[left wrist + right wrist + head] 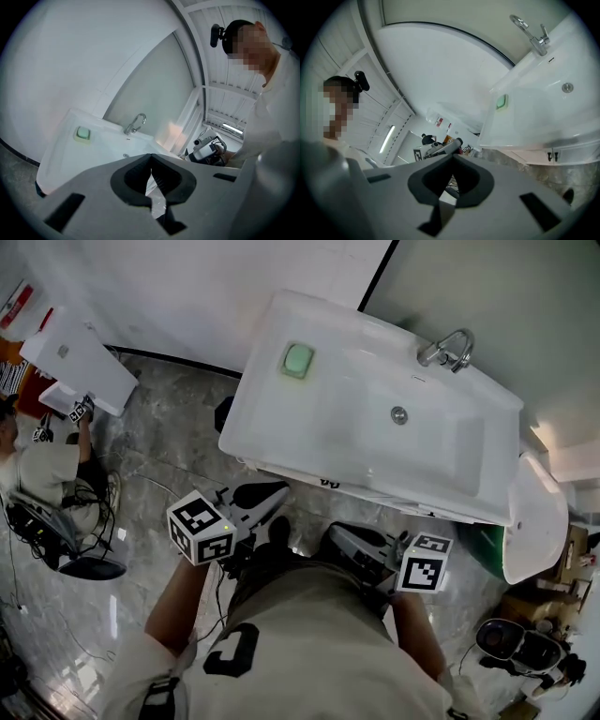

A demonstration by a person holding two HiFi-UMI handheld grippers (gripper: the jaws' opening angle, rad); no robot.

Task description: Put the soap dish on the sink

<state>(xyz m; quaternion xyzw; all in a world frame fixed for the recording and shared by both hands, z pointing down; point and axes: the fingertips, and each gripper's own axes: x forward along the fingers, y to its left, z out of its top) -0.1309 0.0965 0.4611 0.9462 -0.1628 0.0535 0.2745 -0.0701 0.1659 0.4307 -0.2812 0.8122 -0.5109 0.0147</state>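
Left gripper (272, 495) and right gripper (339, 538) hang just in front of the sink (281, 432), each with jaws closed on nothing. The soap dish (297, 360) sits on the sink's flat top at its back left corner, something green inside it.

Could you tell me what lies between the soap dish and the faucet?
Nothing: the sink between soap dish and faucet is bare, as the head view shows.

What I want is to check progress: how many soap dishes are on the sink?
1: a green soap dish sits at the left end of the sink, by the wall, far from the tap. None looks hidden.
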